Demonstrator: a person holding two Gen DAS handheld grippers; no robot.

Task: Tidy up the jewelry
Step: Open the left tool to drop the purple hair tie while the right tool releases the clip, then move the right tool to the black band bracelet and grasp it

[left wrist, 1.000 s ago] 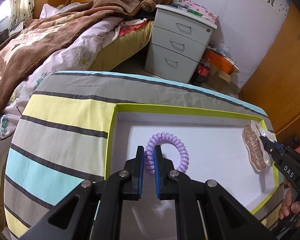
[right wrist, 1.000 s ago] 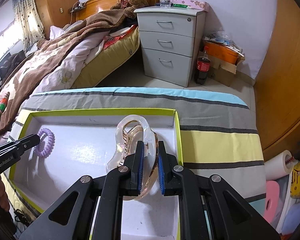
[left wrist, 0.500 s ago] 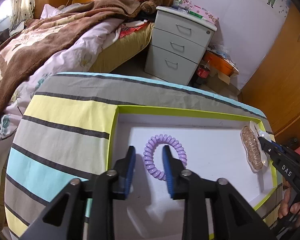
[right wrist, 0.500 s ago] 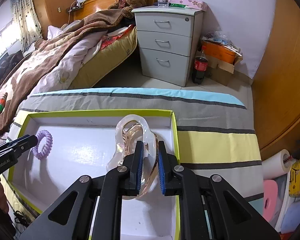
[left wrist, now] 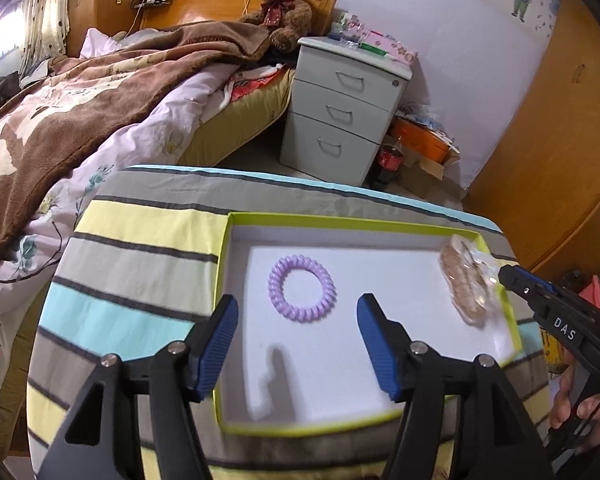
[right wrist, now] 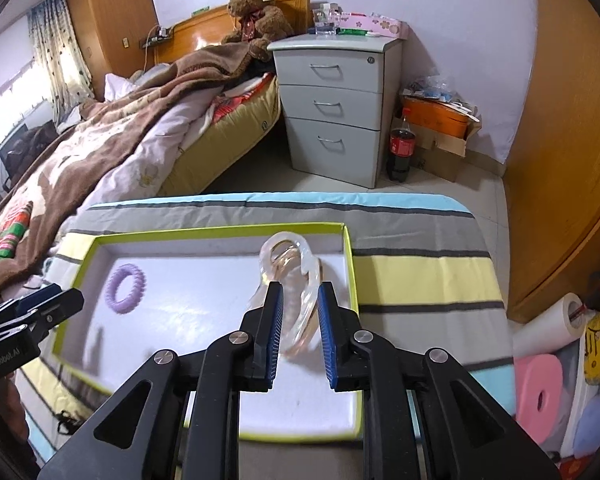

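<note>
A purple spiral hair tie (left wrist: 301,294) lies flat in the left part of a white box with a green rim (left wrist: 340,224); it also shows in the right wrist view (right wrist: 125,289). My left gripper (left wrist: 298,304) is wide open, its jaws standing either side of the hair tie and just behind it. A clear, amber-tinted hair claw clip (right wrist: 296,280) rests in the box's right part; it shows in the left wrist view (left wrist: 466,284). My right gripper (right wrist: 300,292) stands slightly open around the clip, the pads apart from it.
The box (right wrist: 220,234) sits on a striped cloth-covered board (right wrist: 420,280). Beyond are a bed with a brown blanket (left wrist: 80,100), a grey three-drawer nightstand (right wrist: 336,108), a cola bottle (right wrist: 400,148) and a wooden wardrobe (right wrist: 560,160). Paper rolls (right wrist: 540,380) lie at the right.
My left gripper let go of the purple hair tie, opened wide and drew back. My right gripper opened slightly off the clip, which now rests in the box.
</note>
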